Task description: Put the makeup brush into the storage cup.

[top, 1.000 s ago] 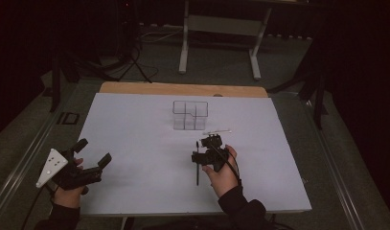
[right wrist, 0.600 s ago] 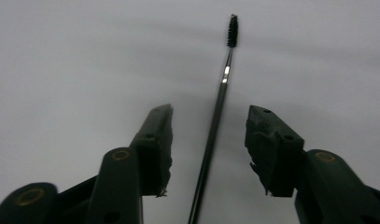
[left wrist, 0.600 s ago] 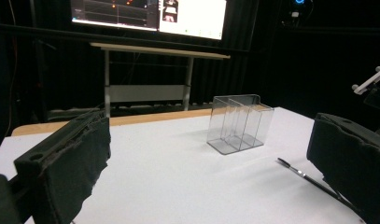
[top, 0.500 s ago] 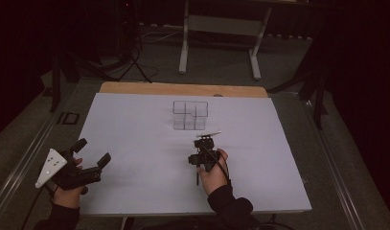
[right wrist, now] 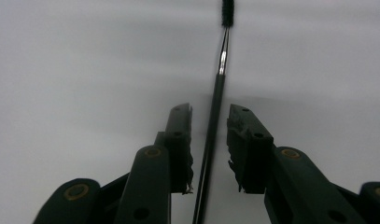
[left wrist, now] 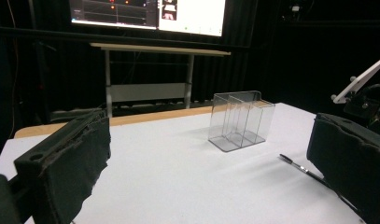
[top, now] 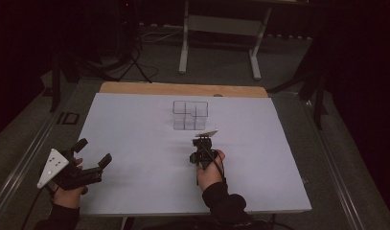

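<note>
Brush (right wrist: pixel 211 135) lies between the right gripper's (right wrist: pixel 209 140) closing fingers.

Lone clear organizer (top: pixel 189 115) amid bare tabletop (top: pixel 135 134)

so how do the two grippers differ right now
The left gripper hovers over the near left part of the white table, jaws spread wide with nothing between them. The right gripper points down at the table with its jaws narrowed around a thin black brush; they have just been closing, and a small gap remains on each side. The left one shows its grey plate flat, the right one edge-on. Both have black jaws and are hand-held.
</note>
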`<state>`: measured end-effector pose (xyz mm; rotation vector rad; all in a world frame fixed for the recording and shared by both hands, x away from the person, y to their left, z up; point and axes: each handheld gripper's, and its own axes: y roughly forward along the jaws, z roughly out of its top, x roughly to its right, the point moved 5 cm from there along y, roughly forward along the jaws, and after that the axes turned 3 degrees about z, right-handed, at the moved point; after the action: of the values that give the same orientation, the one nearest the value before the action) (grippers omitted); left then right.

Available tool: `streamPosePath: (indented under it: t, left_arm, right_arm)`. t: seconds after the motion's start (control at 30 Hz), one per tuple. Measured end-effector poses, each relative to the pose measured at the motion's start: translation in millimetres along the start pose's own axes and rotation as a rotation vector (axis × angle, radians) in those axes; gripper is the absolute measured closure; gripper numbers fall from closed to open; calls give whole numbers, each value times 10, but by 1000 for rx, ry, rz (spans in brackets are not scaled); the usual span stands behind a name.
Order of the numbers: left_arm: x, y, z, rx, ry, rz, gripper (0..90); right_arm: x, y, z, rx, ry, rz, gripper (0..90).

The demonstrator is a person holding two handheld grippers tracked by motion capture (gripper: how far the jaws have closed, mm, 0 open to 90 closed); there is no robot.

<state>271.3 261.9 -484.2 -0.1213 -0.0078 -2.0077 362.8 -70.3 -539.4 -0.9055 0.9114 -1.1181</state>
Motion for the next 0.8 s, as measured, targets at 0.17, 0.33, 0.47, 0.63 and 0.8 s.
streamPosePath:
  t: [0.17,0.33,0.47,0.63,0.8]
  left_arm:
    - [-2,1,3,3,-4,2,1]
    - [-2,0,4,4,-5,2,1]
    - [-2,0,6,4,-5,4,1]
    - [-6,1,5,4,-6,5,1]
    - [-1,5,4,0,-5,3,1]
  right_arm:
    - [-3,61,-78,-42,19,19,722]
    - [1,102,-124,-47,8,-3,755]
    - [-2,106,-135,-37,-14,-36,815]
    - [6,107,-160,-13,-65,-47,850]
    - [2,105,-158,-18,-99,-42,855]
